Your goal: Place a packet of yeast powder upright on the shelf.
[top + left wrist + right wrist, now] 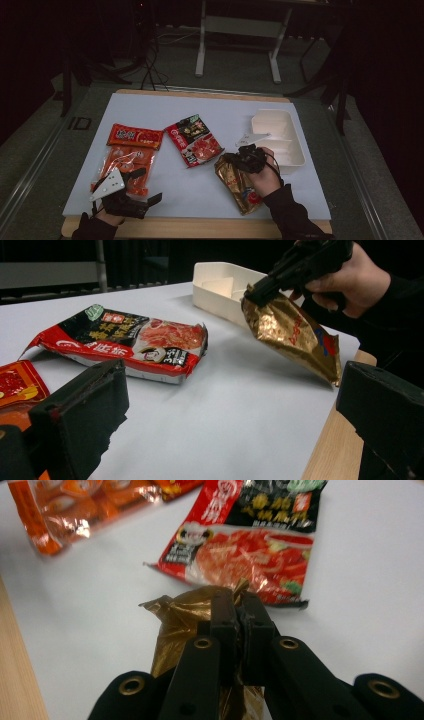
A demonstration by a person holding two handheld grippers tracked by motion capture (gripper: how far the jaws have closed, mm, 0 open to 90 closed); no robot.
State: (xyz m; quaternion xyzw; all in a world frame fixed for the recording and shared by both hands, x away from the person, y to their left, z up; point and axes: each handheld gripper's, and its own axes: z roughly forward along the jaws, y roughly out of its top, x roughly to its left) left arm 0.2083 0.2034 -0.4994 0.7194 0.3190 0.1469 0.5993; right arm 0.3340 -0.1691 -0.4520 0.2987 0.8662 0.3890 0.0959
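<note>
My right gripper is shut on the top edge of a gold foil packet, whose lower end rests near the table's front edge. The pinched foil bunches around the closed jaws in the right gripper view. The left gripper view shows the packet tilted, hanging from that gripper. My left gripper stands open at the front left, just beside an orange sausage pack. A red and black hotpot packet lies flat in the middle.
A white divided tray stands at the right, just behind the right hand. The white board covers the wooden table. Dark floor, cables and a metal stand lie beyond the far edge.
</note>
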